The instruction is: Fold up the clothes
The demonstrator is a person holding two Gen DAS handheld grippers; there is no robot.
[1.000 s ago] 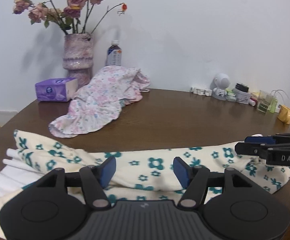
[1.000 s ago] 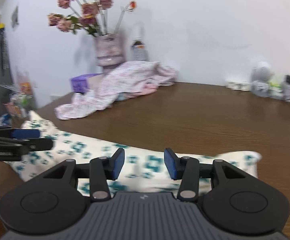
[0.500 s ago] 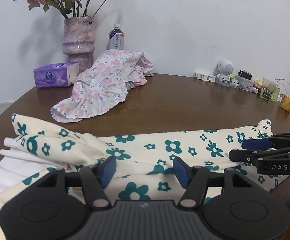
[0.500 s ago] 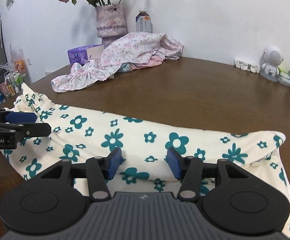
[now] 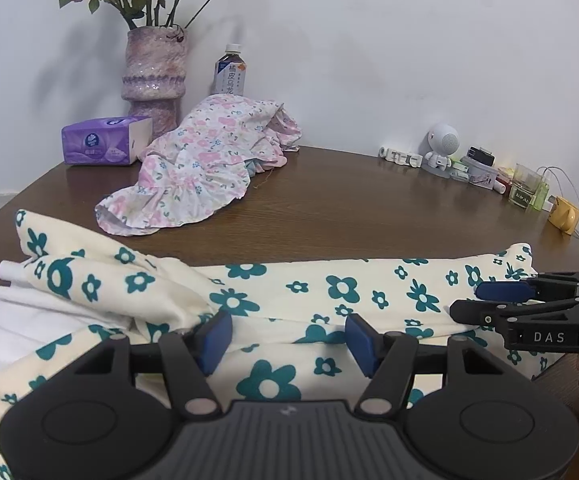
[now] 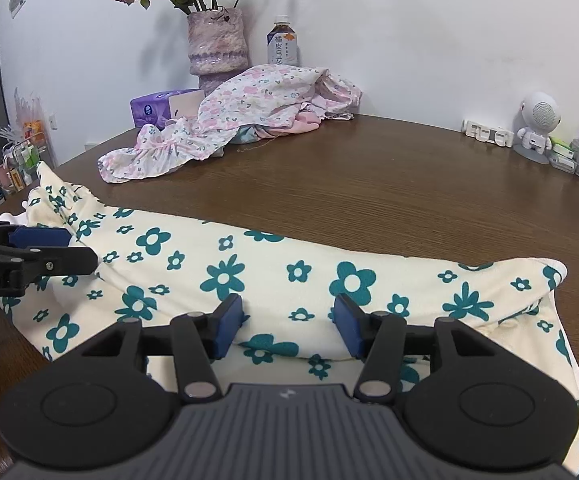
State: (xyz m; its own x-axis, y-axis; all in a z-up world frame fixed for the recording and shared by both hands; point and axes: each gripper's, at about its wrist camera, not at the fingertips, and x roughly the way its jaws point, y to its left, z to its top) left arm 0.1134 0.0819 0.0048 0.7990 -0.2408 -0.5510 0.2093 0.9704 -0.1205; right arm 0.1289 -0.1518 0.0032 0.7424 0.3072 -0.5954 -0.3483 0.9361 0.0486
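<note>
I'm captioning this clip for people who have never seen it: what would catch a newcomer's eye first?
First, the cream garment with teal flowers, stretched across the near side of the brown table, with the left gripper and right gripper both open just above it. Next, the rumpled pink floral garment heaped at the back, in front of a purple vase of dried roses.
</note>
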